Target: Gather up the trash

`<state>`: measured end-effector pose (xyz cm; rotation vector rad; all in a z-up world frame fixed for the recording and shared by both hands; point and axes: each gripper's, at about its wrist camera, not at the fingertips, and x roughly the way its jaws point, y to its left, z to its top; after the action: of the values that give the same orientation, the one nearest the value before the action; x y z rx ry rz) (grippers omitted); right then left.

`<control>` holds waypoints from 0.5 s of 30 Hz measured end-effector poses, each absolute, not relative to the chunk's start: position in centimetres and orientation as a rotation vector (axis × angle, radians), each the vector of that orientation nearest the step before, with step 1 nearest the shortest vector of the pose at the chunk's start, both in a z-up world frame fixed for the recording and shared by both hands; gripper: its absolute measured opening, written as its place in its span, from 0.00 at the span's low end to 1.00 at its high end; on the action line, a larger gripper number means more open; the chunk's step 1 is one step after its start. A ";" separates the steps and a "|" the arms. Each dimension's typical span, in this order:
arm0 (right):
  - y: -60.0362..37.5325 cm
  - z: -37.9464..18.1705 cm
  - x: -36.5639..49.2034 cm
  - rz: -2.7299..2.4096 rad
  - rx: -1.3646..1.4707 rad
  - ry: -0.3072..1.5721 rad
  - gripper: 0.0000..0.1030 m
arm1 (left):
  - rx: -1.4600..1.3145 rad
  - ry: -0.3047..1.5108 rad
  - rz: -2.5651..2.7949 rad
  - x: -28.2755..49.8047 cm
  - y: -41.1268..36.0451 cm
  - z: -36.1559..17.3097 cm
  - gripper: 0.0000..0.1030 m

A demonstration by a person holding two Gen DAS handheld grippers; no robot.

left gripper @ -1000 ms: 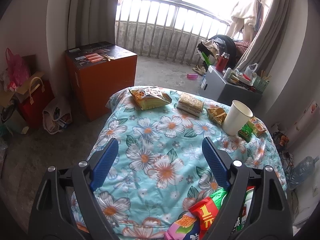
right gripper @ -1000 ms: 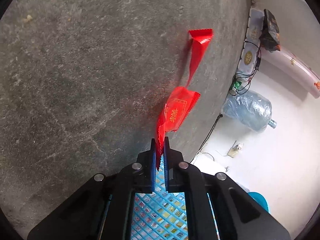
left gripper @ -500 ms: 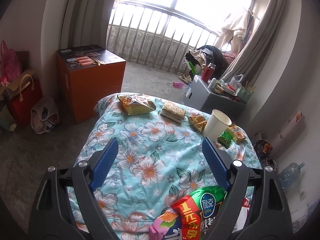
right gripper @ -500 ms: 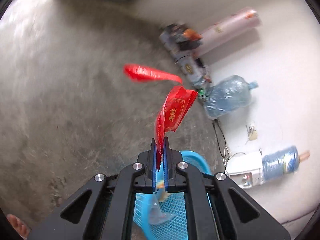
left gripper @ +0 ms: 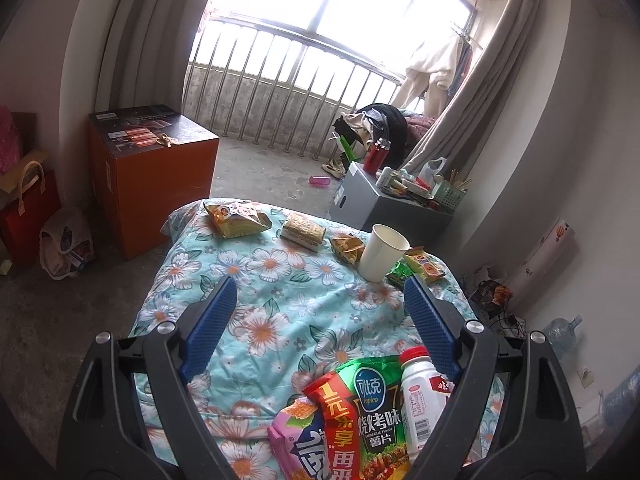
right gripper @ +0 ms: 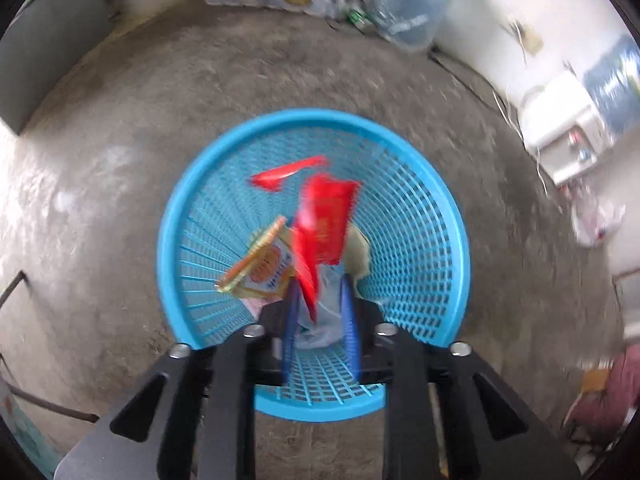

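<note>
Left wrist view. The left gripper (left gripper: 316, 300) hangs above a table covered with a flowered cloth (left gripper: 256, 320), its jaws spread wide with nothing between the pads. Just below and between the fingers, at the near edge of the cloth, lie a pink snack packet (left gripper: 298, 440), a red-and-green crisp bag (left gripper: 360, 408) and a white bottle with a red cap (left gripper: 420, 392). Beyond the fingertips, at the far edge, lie a yellow snack bag (left gripper: 236, 218), a flat cracker pack (left gripper: 303, 231) and a small crumpled wrapper (left gripper: 347, 249). A white paper cup (left gripper: 382, 252) stands upright ahead of the right finger, with a green wrapper (left gripper: 400, 274) and an orange wrapper (left gripper: 425, 265) just beside it. An orange box (left gripper: 148, 176) stands on the floor to the far left.

Right wrist view. The right gripper (right gripper: 320, 312) points steeply down over a blue mesh basket (right gripper: 400, 216) on the concrete floor (right gripper: 120, 160). Its jaws have just been opening and stand partly apart; the red wrapper (right gripper: 324, 220), blurred, sits between and ahead of the fingers, touching the left pad at most and no longer pinched. A torn red strip (right gripper: 288, 170) shows farther ahead, over the basket's inside. A yellow-edged packet (right gripper: 264, 264) lies in the basket, left of the fingertips.
</note>
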<state>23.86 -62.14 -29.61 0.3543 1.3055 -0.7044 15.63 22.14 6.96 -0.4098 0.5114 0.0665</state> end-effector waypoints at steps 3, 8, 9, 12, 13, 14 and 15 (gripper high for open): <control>-62.4 -27.7 22.3 -0.705 0.463 1.245 0.48 | -0.396 0.502 0.017 14.5 21.6 7.3 0.81; -59.8 -23.4 19.3 -0.676 0.471 1.142 0.52 | -0.331 0.475 -0.028 12.6 20.3 7.7 0.81; -59.2 -22.0 18.4 -0.663 0.466 1.110 0.52 | -0.332 0.469 -0.044 12.1 20.2 7.8 0.81; -56.8 -16.3 16.6 -0.602 0.441 0.998 0.52 | -0.334 0.452 -0.088 10.7 19.9 8.2 0.81; -55.5 -14.3 15.8 -0.576 0.429 0.952 0.52 | -0.332 0.447 -0.100 10.1 19.8 8.2 0.81; -53.9 -12.1 14.8 -0.552 0.409 0.903 0.52 | -0.330 0.446 -0.112 9.6 19.7 8.1 0.81; -52.3 -10.1 13.9 -0.518 0.392 0.861 0.56 | -0.329 0.447 -0.122 9.1 19.5 8.0 0.81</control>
<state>13.89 -52.28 -10.13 0.3921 0.8613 -0.5182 9.12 19.53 7.99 -0.3290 0.4473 -0.1218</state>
